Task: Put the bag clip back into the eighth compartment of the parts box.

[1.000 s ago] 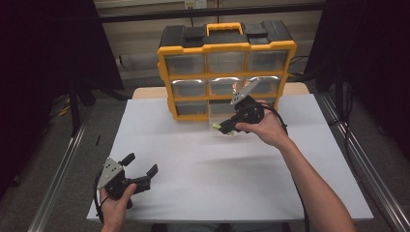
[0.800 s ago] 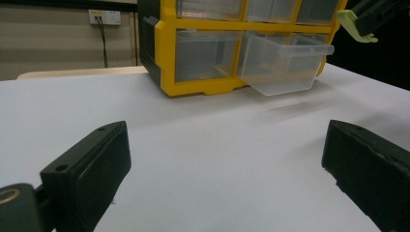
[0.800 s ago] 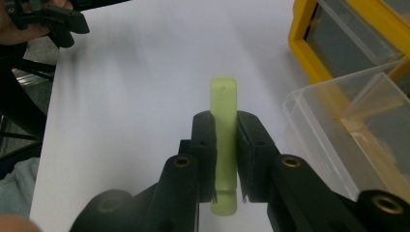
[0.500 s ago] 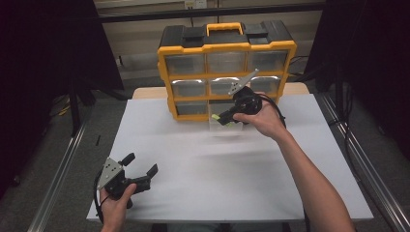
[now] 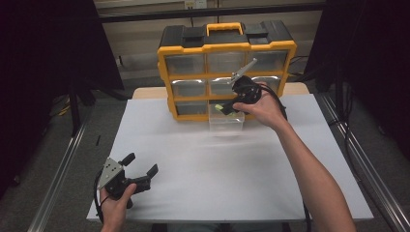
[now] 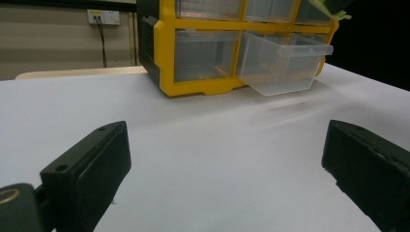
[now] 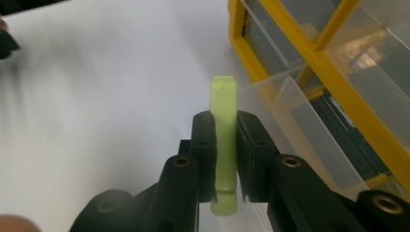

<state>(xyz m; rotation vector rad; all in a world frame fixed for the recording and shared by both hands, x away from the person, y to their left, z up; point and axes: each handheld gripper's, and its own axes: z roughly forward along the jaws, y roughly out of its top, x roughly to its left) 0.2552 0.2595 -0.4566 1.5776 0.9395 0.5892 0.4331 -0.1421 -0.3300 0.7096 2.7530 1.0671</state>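
A yellow and black drawer cabinet (image 5: 225,72) stands at the back of the white table (image 5: 232,179). Its bottom middle clear drawer (image 5: 226,122) is pulled out, also seen in the left gripper view as the clear drawer (image 6: 283,63). My right gripper (image 5: 226,107) is shut on a pale green flat piece (image 7: 224,140) and hovers just above that open drawer (image 7: 300,130). My left gripper (image 5: 140,170) rests low near the table's front left corner, open, with nothing between its fingers (image 6: 92,169).
The cabinet (image 6: 203,48) has several other clear drawers, all pushed in. A wall socket (image 6: 102,17) sits behind the table. Metal rails (image 5: 58,179) run along both sides of the table.
My right gripper has lifted with the green piece and moved back towards the cabinet, now over the open drawer. The left gripper has stayed put.
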